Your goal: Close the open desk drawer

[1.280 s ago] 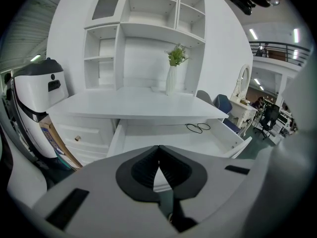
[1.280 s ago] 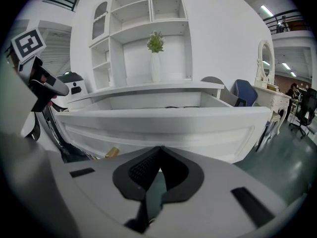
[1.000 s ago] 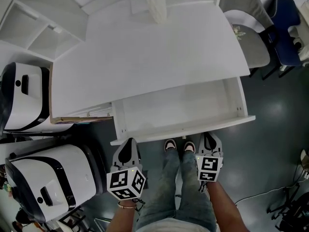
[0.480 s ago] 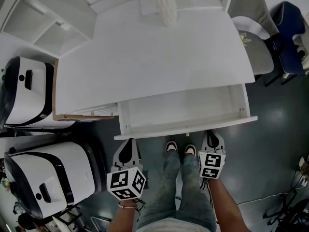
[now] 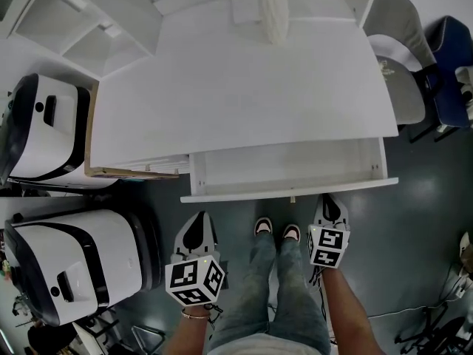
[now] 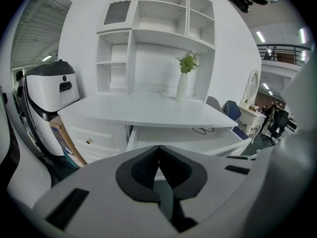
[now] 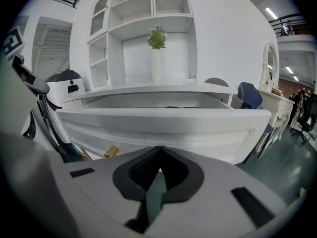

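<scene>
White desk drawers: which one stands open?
The wide white drawer under the desktop, pulled out; the small white drawer with the brass knob, to its left, is shut.

The broad white wooden surface (image 5: 244, 95) is mostly bare. Near its rear edge a tall white vase (image 5: 274, 15) holding green sprigs stands upright, with a flat white rectangular item (image 5: 244, 7) just beside it.

Holding left gripper (image 5: 197, 225) back from the drawer (image 5: 288, 190) front, jaws pressed together, empty; right gripper (image 5: 329, 203) close up to that front, jaws likewise together, both aimed toward it.
</scene>
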The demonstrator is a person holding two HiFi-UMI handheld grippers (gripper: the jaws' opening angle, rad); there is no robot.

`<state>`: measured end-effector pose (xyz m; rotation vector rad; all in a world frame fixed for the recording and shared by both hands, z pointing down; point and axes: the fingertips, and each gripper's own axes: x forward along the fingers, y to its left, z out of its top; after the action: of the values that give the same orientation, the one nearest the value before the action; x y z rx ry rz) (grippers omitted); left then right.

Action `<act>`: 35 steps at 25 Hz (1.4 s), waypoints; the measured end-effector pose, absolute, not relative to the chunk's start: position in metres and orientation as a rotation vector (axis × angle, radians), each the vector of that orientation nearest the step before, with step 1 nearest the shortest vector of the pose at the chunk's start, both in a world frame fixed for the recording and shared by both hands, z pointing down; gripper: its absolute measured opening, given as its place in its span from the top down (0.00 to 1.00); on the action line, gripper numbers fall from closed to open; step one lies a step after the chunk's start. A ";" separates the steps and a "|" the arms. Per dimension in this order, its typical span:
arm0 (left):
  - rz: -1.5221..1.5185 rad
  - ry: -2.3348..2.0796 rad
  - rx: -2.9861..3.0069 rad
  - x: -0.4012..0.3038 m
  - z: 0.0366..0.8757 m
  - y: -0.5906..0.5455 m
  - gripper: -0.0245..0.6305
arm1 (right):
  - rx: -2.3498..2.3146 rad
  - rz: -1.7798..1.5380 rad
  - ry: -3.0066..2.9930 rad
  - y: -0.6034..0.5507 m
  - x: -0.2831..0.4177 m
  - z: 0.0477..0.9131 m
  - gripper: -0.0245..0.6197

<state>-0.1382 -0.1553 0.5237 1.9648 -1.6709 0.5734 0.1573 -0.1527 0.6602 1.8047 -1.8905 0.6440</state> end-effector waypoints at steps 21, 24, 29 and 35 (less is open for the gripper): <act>0.530 -1.751 1.896 -0.157 0.519 -0.155 0.93 | 1.787 0.621 -1.906 -0.189 0.160 0.661 0.95; 0.522 -1.763 1.889 -0.159 0.517 -0.157 0.93 | 1.786 0.621 -1.902 -0.195 0.161 0.662 0.95; 0.511 -1.784 1.872 -0.165 0.515 -0.160 0.93 | 1.780 0.615 -1.898 -0.205 0.162 0.662 0.95; 0.501 -1.804 1.850 -0.171 0.514 -0.160 0.93 | 1.774 0.595 -1.900 -0.217 0.164 0.662 0.95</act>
<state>-0.1711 -0.1600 0.5139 1.8499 -1.8042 0.5010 0.1641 -0.2173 0.6616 1.7738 -1.8996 0.5950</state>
